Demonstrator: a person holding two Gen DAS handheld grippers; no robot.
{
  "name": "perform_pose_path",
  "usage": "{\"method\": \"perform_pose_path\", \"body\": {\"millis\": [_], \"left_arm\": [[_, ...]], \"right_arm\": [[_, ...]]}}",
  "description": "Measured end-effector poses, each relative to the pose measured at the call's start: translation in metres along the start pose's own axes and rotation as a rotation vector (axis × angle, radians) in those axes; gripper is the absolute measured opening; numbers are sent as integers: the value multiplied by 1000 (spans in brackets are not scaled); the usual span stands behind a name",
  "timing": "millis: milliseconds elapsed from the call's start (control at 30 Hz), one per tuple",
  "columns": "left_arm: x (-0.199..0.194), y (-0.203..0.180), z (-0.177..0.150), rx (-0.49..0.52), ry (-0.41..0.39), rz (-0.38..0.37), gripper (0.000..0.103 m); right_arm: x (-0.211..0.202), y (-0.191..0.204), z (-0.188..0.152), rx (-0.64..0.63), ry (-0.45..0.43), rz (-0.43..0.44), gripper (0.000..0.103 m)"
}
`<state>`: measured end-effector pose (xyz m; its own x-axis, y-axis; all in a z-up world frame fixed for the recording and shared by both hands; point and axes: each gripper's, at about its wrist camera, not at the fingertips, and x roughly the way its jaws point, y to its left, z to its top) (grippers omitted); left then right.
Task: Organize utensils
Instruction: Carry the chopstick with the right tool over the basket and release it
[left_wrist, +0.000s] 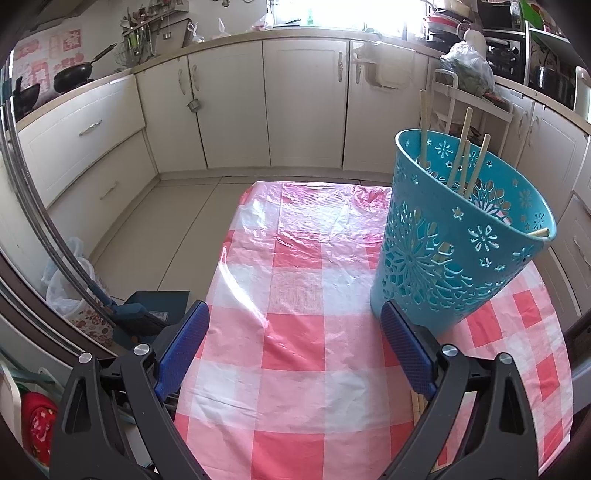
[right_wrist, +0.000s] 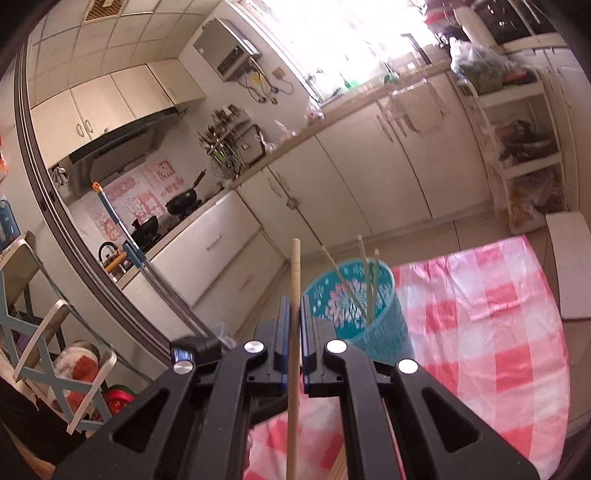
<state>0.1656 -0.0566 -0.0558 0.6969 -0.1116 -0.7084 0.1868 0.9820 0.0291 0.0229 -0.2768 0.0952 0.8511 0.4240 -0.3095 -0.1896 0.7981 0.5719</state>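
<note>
The right hand-held gripper (right_wrist: 294, 310) is clamped narrow on a single chopstick (right_wrist: 294, 280). The stick runs nearly straight up and down through the right wrist view, from the bottom edge at 6 o'clock, between the blue pads, to a free tip at 12 o'clock above the fingers. The blue basket (right_wrist: 369, 317) sits just past the gripper at about 1 o'clock, its open mouth facing the camera. Three more chopsticks (right_wrist: 371, 284) stand in it, leaning outward over the rim. So the held stick's long axis points up beside the basket's mouth, not into it. My judgement is that the coming move turns on carrying the stick a little toward 1 o'clock and tipping its lower end down into the opening.

The left hand-held gripper (left_wrist: 295, 332) stands wide open with nothing between its pads, hanging over the checked tablecloth (left_wrist: 295, 258) that covers the table. From it the basket (left_wrist: 461, 236) lies at 2 o'clock, just beyond the right-hand pad and apart from it. Either gripper is near the basket, but only the right one carries anything.

The lower end of the held stick is cut off by the frame. The basket's base is hidden behind the right gripper's fingers in the right wrist view. That view is also blurred. Pale strips near both bottom edges may be more chopsticks on the table, but I cannot tell.
</note>
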Motion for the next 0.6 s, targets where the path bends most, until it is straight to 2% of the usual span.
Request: {"method": "perform_pose_path", "body": {"millis": [133,333,600], "left_arm": [[-1,0,1,-6,1,-7,90],[-2,2,3,-15,-2,-22,90],[-2,8,9,-55,2,-49,90]], "right_arm": [[29,13,36,-22,-107,-40,6],[79,8,62,8,-240,-190,6],[113,-10,46,-50,-209,-323,6]]}}
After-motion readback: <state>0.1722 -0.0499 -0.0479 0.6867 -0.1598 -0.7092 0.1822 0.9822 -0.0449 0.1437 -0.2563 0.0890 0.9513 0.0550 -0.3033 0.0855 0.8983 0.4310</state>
